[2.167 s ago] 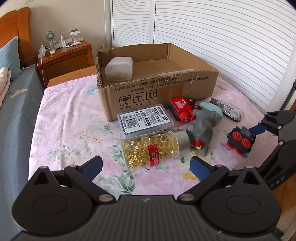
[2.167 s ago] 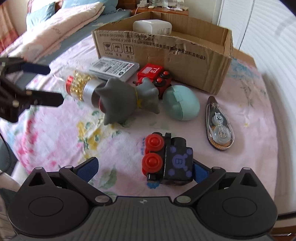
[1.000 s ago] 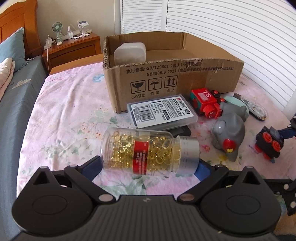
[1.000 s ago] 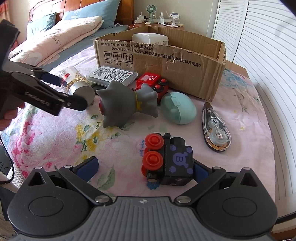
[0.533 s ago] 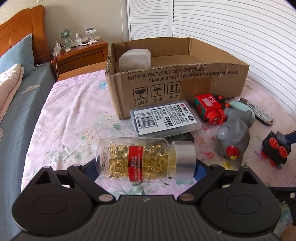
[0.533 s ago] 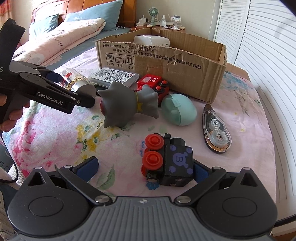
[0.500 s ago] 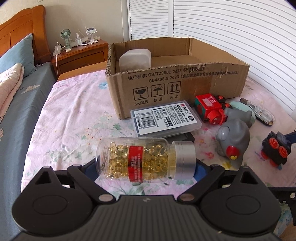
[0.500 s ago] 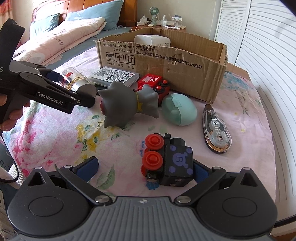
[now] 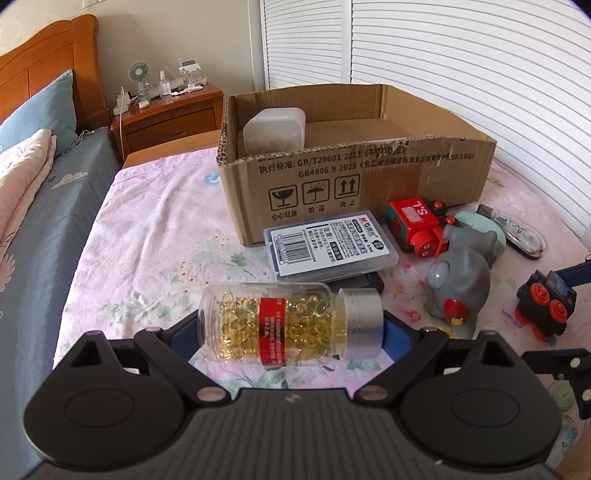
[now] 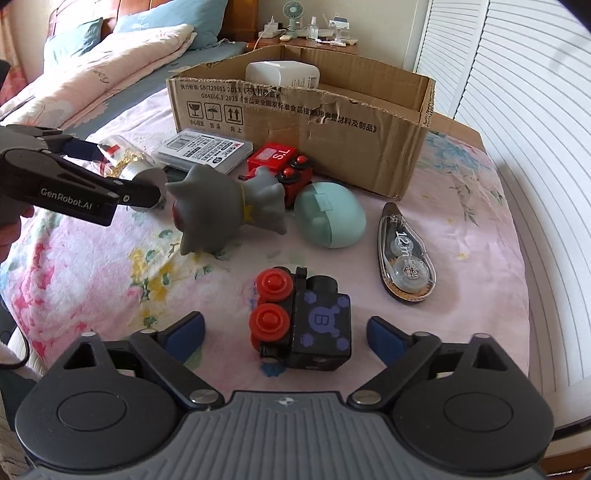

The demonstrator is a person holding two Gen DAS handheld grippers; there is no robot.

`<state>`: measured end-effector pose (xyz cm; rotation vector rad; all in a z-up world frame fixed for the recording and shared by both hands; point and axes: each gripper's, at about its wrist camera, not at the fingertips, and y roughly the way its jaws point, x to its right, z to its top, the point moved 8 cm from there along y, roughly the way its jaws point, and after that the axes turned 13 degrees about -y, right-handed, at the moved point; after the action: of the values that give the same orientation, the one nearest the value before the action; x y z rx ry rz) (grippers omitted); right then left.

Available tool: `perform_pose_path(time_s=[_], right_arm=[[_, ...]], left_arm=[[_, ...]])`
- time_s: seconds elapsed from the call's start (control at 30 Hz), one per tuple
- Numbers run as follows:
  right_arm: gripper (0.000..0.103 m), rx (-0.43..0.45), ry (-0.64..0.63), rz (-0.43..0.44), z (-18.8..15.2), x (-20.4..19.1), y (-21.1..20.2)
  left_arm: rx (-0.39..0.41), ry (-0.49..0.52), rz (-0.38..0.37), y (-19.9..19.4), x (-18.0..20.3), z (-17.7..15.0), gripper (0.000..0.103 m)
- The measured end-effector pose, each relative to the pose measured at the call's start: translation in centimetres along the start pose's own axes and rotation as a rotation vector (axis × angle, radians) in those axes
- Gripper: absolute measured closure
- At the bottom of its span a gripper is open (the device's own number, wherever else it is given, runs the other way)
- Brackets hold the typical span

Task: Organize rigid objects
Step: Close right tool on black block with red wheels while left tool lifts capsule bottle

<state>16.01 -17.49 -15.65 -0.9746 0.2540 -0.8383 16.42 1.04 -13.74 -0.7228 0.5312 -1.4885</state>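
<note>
**Bedroom, daylit**

Wooden headboard (image 9: 40, 70); blue pillow (image 9: 40, 122); blue sheet (image 9: 40, 236); pink floral cover (image 9: 155, 229). Wooden nightstand (image 9: 173, 110) bearing small green fan (image 9: 138, 74). White louvred doors (image 9: 461, 62). Cream wall (image 9: 166, 33).

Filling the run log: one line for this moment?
left gripper: shut on capsule bottle | right gripper: open around black toy train | cardboard box: open

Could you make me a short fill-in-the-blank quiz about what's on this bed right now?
1. The left gripper is shut on a clear bottle of ____ capsules.
2. The black toy train with red wheels sits between the ____ gripper's open fingers.
3. Inside the brown cardboard box stands a ____ plastic container.

Answers: yellow; right; white
</note>
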Motion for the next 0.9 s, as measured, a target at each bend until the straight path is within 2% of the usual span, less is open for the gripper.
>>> perform_pose_path(time_s=[0.2, 0.27, 0.43, 0.57, 0.9], right_arm=[[0.022, 0.008, 0.006, -0.015, 0.46, 0.27, 0.04], [0.03, 0.009, 0.017, -0.014, 0.54, 0.29, -0.01], [0.033, 0.002, 0.009, -0.021, 0.61, 0.16, -0.13], [0.047, 0.001, 0.019, -0.023, 0.68, 0.35, -0.19], [0.048, -0.024, -0.015, -0.033, 0.89, 0.53, -0.31]], left_arm=[[-0.012, 0.013, -0.012, 0.13, -0.08, 0.19, 0.009], [-0.018, 0.014, -0.018, 0.13, -0.1, 0.22, 0.009], [-0.029, 0.014, -0.041, 0.13, -0.25, 0.33, 0.01], [-0.047, 0.02, -0.056, 0.25, -0.37, 0.45, 0.01], [-0.103, 0.065, -0.111, 0.04, -0.34, 0.59, 0.01]])
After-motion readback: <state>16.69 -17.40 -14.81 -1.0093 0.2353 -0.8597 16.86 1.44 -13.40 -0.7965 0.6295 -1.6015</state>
